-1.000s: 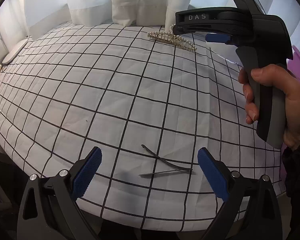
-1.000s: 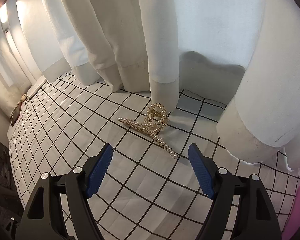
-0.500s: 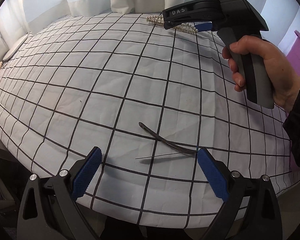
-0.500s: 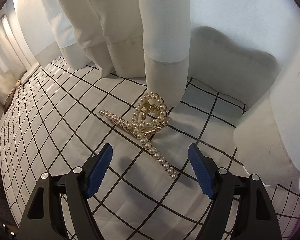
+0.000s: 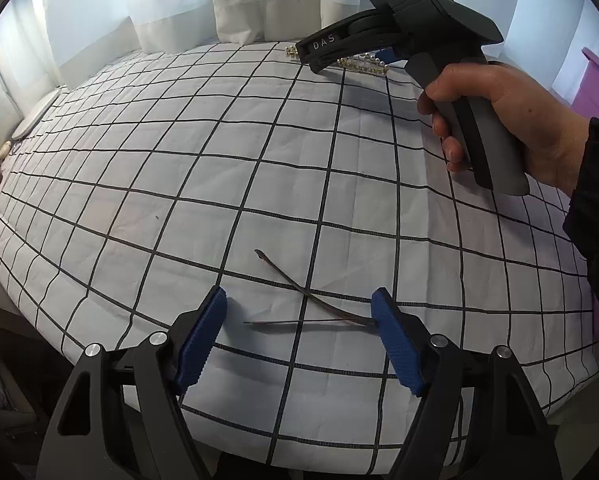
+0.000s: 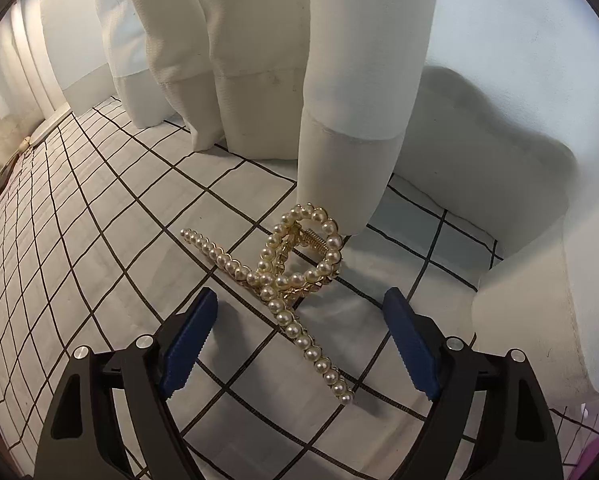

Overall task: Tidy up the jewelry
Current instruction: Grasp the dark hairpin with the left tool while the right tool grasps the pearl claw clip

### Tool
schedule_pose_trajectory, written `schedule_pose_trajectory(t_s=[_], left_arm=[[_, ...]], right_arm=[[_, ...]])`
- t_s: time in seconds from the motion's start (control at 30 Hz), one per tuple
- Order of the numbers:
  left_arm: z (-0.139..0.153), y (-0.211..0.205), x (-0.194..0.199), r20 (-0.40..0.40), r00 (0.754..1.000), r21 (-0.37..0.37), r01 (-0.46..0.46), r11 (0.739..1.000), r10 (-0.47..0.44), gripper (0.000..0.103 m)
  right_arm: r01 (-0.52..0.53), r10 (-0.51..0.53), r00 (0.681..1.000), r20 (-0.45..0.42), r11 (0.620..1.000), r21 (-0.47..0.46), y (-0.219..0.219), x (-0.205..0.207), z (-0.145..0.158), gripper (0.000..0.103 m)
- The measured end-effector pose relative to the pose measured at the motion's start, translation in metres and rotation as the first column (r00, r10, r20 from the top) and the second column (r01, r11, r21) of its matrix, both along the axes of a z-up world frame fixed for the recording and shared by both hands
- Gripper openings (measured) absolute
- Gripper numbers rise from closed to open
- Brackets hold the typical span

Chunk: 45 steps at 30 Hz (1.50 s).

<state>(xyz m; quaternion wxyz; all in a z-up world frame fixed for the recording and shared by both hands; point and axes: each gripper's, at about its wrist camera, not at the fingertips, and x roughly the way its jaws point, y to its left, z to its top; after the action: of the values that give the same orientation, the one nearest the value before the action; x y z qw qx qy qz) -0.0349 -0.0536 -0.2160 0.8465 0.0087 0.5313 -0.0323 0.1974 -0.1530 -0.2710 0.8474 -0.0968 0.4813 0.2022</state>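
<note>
A thin dark hairpin [image 5: 305, 299] lies spread open on the white checked cloth [image 5: 219, 152]. My left gripper [image 5: 299, 318] is open, with the pin's closed end beside its right finger. A gold hair claw set with pearls [image 6: 289, 270] lies at the far edge of the cloth by the curtain. My right gripper [image 6: 301, 324] is open, its fingers on either side of the claw's near arm. In the left wrist view the right gripper [image 5: 339, 54] is held by a hand and hides part of the claw [image 5: 365, 65].
White curtains [image 6: 339, 100] hang down onto the cloth right behind the claw. A pink box [image 5: 597, 88] stands at the right edge. Small objects [image 5: 3, 156] lie at the far left of the cloth. The cloth's front edge drops off under my left gripper.
Both grippers have moved forward and down. The claw now lies partly between my right fingers. The hairpin's end has come up against my left gripper's right finger.
</note>
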Motion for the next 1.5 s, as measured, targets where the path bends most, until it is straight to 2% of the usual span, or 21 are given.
schedule_pose_trajectory(t_s=[0.07,0.2,0.27,0.33,0.4,0.47,0.57,0.77,0.8,0.83,1.3,1.4,1.47,1.5], left_arm=[[0.001,-0.002,-0.001,0.005,1.000,0.005,0.003,1.000,-0.003,0.069],[0.005,-0.014,-0.006,0.023,0.998,0.002,0.052,0.999,-0.052,0.040],[0.006,-0.014,-0.007,0.023,0.998,-0.007,0.053,0.999,-0.053,0.039],[0.007,-0.012,-0.007,0.022,0.998,-0.022,0.053,0.998,-0.052,0.036],[0.007,-0.011,-0.008,0.024,0.998,-0.031,0.057,0.998,-0.056,0.036],[0.008,-0.009,-0.009,0.026,0.998,-0.048,0.060,0.997,-0.058,0.033],[0.010,-0.004,-0.007,0.028,0.998,-0.078,0.057,0.995,-0.054,0.032],[0.019,0.005,-0.002,0.055,0.997,-0.075,0.050,0.996,-0.045,0.029],[0.021,0.006,0.000,0.062,0.997,-0.072,0.050,0.996,-0.046,0.007],[0.022,0.007,0.002,0.058,0.997,-0.072,0.054,0.996,-0.050,0.001],[0.035,0.017,0.017,0.089,0.994,-0.078,0.066,0.995,-0.059,0.000],[0.030,0.019,0.020,0.056,0.996,-0.060,0.070,0.996,-0.066,0.001],[0.022,0.018,0.019,0.023,0.998,-0.029,0.063,0.998,-0.063,0.005],[0.019,0.019,0.017,0.019,0.998,-0.018,0.060,0.998,-0.060,0.010]], right_arm=[[0.005,-0.005,1.000,0.012,1.000,0.004,0.002,0.002,-0.001,0.087],[0.006,-0.006,1.000,0.011,1.000,0.009,0.003,0.004,0.000,0.086],[0.000,0.000,1.000,0.009,1.000,0.008,0.003,0.003,0.001,0.086],[-0.008,0.008,1.000,0.017,1.000,0.014,0.005,0.001,0.002,0.080],[-0.012,0.012,0.999,0.032,1.000,0.020,0.005,-0.003,0.005,0.053],[-0.010,0.010,0.999,0.031,1.000,0.020,0.005,-0.004,0.007,0.045],[-0.008,0.007,0.999,0.032,1.000,0.030,0.005,-0.005,0.006,0.045],[0.037,-0.039,0.999,0.027,0.996,0.083,-0.004,-0.015,0.006,0.045],[0.043,-0.046,0.999,0.023,0.995,0.095,-0.010,-0.018,0.007,0.045],[0.050,-0.052,0.998,0.020,0.994,0.102,-0.013,-0.020,0.007,0.045],[0.120,-0.120,0.993,-0.008,0.984,0.135,-0.036,-0.046,0.009,0.045],[0.124,-0.125,0.992,-0.003,0.984,0.128,-0.035,-0.047,0.009,0.045],[0.129,-0.130,0.992,-0.004,0.983,0.131,-0.037,-0.047,0.009,0.045],[0.132,-0.132,0.991,-0.006,0.982,0.132,-0.038,-0.046,0.009,0.045]])
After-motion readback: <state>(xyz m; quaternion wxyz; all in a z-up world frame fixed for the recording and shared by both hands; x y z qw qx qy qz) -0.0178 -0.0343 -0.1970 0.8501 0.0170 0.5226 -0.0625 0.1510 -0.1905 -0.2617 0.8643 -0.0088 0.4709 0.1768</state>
